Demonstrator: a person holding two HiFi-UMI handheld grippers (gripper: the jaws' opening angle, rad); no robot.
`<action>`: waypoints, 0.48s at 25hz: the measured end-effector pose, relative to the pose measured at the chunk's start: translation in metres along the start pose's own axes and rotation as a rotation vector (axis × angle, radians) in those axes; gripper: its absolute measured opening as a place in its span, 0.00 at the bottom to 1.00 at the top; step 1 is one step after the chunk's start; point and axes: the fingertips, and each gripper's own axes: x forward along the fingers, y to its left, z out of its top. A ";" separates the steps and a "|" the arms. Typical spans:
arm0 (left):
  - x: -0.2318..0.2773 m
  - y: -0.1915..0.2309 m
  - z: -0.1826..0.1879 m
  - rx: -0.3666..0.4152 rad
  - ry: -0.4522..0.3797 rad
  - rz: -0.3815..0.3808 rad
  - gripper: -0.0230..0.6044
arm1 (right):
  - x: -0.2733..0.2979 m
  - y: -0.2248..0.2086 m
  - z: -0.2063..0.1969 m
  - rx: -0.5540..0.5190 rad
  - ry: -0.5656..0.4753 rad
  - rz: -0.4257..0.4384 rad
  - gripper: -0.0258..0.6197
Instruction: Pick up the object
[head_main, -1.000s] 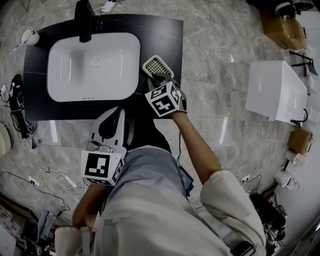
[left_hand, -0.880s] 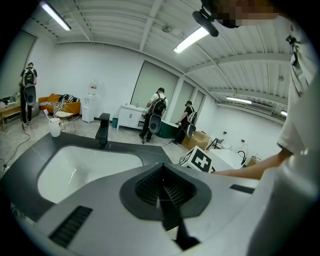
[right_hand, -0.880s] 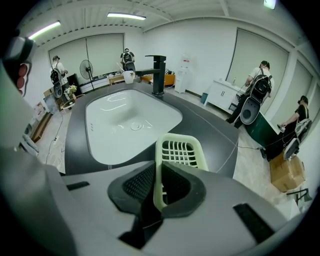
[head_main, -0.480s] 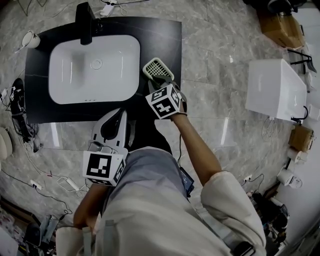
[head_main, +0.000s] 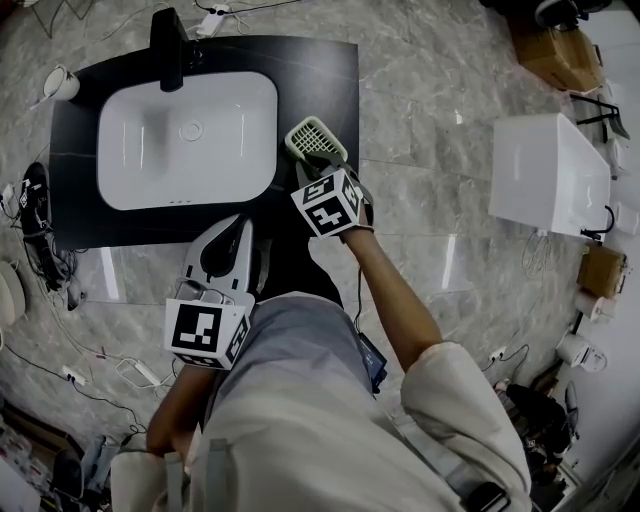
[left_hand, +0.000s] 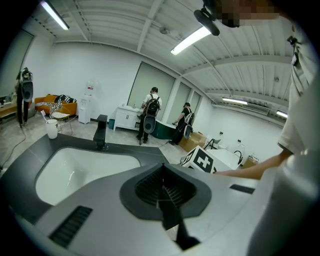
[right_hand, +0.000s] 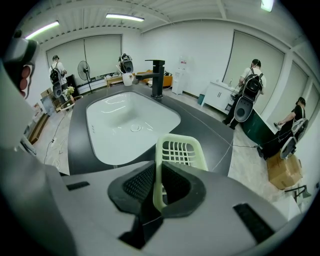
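The right gripper (right_hand: 158, 189) is clenched on the rim of the pale green slotted plastic basket (right_hand: 178, 150), held over the black worktop's (head_main: 322, 70) front right corner, beside the white basin (head_main: 188, 135). The left gripper's (left_hand: 163, 189) jaws are pressed together, empty.

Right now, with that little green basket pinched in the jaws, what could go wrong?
1. The right gripper pinches only one thin wall of the basket, and most of the basket sticks out past the jaws, so it could twist or slip free.
2. The basket is between the sink and the edge of the countertop. If it slips, it might fall into the sink or onto the floor.
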 end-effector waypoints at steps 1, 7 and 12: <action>-0.001 0.000 0.000 0.001 0.001 -0.002 0.04 | -0.001 0.000 0.000 0.001 0.000 -0.001 0.12; -0.003 -0.002 0.001 0.006 0.000 -0.012 0.04 | -0.007 0.002 0.000 0.008 -0.005 -0.011 0.12; -0.006 -0.002 0.002 0.011 -0.005 -0.017 0.04 | -0.011 0.005 -0.001 0.011 -0.007 -0.016 0.12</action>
